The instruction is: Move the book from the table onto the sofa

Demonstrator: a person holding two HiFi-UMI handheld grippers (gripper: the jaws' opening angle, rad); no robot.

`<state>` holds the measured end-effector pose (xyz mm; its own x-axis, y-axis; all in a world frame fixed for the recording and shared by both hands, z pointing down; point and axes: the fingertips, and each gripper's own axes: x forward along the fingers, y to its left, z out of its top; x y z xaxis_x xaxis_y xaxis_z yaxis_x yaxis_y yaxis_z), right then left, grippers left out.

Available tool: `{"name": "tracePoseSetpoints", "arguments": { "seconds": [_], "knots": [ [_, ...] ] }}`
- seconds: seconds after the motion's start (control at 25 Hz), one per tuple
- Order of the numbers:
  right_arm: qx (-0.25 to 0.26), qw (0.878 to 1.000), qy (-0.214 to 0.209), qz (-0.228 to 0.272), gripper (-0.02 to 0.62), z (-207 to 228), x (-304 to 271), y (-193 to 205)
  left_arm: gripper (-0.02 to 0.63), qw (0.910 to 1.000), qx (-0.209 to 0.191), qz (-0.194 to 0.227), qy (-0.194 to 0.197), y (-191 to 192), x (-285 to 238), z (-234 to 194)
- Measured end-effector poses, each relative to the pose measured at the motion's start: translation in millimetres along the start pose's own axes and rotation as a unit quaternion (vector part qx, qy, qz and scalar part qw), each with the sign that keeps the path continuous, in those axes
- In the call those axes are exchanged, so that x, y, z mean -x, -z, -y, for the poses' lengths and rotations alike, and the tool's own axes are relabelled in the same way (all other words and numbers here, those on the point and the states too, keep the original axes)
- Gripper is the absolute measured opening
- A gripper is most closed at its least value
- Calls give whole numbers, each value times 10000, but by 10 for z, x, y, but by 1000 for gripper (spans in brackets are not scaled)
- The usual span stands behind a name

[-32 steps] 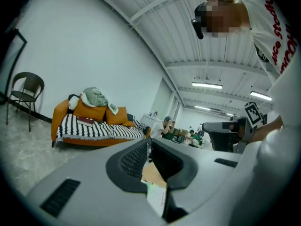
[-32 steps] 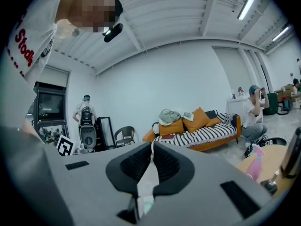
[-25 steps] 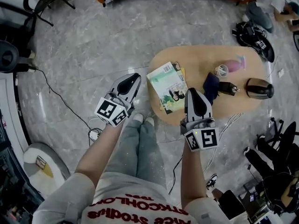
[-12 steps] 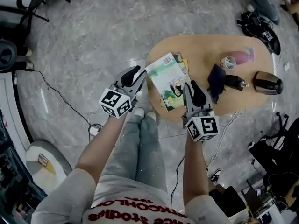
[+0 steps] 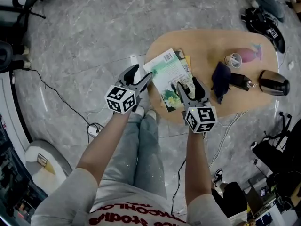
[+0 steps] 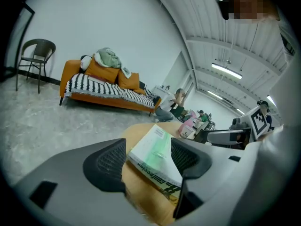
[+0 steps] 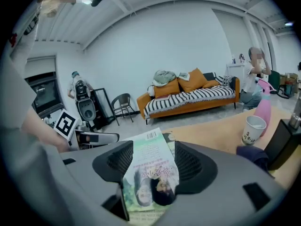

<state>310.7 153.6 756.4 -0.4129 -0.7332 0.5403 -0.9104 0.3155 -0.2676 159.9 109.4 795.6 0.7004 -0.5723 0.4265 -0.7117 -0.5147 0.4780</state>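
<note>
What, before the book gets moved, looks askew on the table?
The green book lies crooked on a yellowish book, one corner seeming to poke past the wooden table's edge. A dark cloth lies crumpled beside them.

There's a light grey short-sleeved tee (image 5: 123, 197), red lettering (image 5: 136, 216) across the chest, pale grey jeans (image 5: 141, 147), and white shoes (image 5: 140, 110) below.
</note>
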Motion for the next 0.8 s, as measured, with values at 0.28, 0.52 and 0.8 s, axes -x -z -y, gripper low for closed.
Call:
{"name": "tracePoseSetpoints", "arguments": {
  "seconds": [0.28, 0.52, 0.8],
  "knots": [
    [-153, 9989, 43, -452, 301, 180, -182, 365, 315, 9985, 534, -111, -54, 246, -166, -147],
    [-89, 9970, -1, -763, 316, 176, -244, 537, 327, 9969, 675, -306, 269, 358, -275, -79],
    [-41, 9967, -81, -809, 318, 165, -245, 548, 327, 9951, 746, -449, 467, 472, -326, -1]
  ]
}}
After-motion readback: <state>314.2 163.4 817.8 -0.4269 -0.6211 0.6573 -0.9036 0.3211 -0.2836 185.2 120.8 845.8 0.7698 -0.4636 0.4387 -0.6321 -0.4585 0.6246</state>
